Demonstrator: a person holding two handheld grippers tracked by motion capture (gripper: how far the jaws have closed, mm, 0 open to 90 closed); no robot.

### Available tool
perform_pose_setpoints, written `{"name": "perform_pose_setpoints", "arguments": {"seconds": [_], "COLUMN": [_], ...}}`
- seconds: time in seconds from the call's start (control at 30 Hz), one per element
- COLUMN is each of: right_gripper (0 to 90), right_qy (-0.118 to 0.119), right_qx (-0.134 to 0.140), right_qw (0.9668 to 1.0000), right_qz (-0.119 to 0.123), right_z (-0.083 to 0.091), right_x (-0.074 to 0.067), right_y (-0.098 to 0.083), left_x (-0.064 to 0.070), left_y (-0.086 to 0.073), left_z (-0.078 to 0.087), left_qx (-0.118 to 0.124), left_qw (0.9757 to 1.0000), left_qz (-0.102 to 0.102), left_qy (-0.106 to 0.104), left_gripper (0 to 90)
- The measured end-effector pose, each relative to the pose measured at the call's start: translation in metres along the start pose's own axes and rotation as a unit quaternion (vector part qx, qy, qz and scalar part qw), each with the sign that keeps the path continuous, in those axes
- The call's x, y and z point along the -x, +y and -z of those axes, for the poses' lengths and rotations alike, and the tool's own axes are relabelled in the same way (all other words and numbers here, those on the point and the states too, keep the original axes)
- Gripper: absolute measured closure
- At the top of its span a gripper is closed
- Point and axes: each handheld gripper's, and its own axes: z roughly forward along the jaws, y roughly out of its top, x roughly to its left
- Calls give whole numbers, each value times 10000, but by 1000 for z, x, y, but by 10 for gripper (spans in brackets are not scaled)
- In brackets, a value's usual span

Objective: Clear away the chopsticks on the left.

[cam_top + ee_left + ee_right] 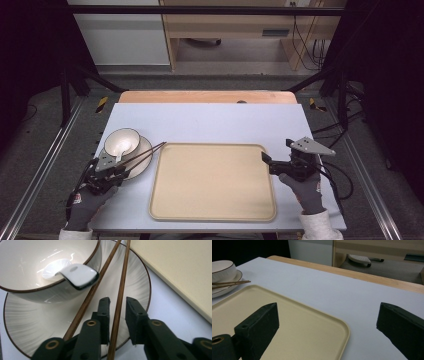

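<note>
I found the pale blue-grey table (pixel 210 122) carrying everything, and on it the largest item, a beige rectangular tray (pixel 212 182), lay flat and bare at the centre front. To its left stood a white plate (pixel 141 150) with a dark rim, and a matching bowl (pixel 121 141) sat on the plate's far-left part. A white ceramic spoon (pixel 75 273) rested in the bowl, its handle hooked over the near rim. Two brown wooden chopsticks (pixel 145 152) lay across the plate, their tips pointing towards the tray's far-left corner. In the left gripper view one chopstick (pixel 119 302) ran up between the two black jaws while the other (pixel 87 300) passed outside the left-hand jaw. I held the left gripper (pixel 117 312) low over the plate's near edge, its jaws narrow around that one chopstick; a small gap showed on either side of the stick, so I could not tell whether the pads pressed it. I held the right gripper (pixel 266 159) at the tray's right edge, its jaws spread wide with nothing between them, one over the tray's surface and one over the bare table beyond the tray's corner.
</note>
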Motion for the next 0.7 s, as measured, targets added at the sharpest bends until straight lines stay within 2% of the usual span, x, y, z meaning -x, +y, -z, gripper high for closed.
{"name": "perform_pose_setpoints", "arguments": {"seconds": [0.33, 0.7], "right_gripper": [44, 44], "right_qy": [15, 12], "right_qx": [5, -14], "right_qw": [10000, 10000], "right_qz": [-15, -18], "right_z": [1, 0], "right_x": [0, 0], "right_y": [0, 0], "left_x": [0, 5], "left_y": [10, 12], "left_z": [-15, -16], "left_qx": [-153, -234], "left_qw": [9998, 9996], "left_qz": [88, 24], "left_qy": [-45, -144], "left_gripper": [762, 837]}}
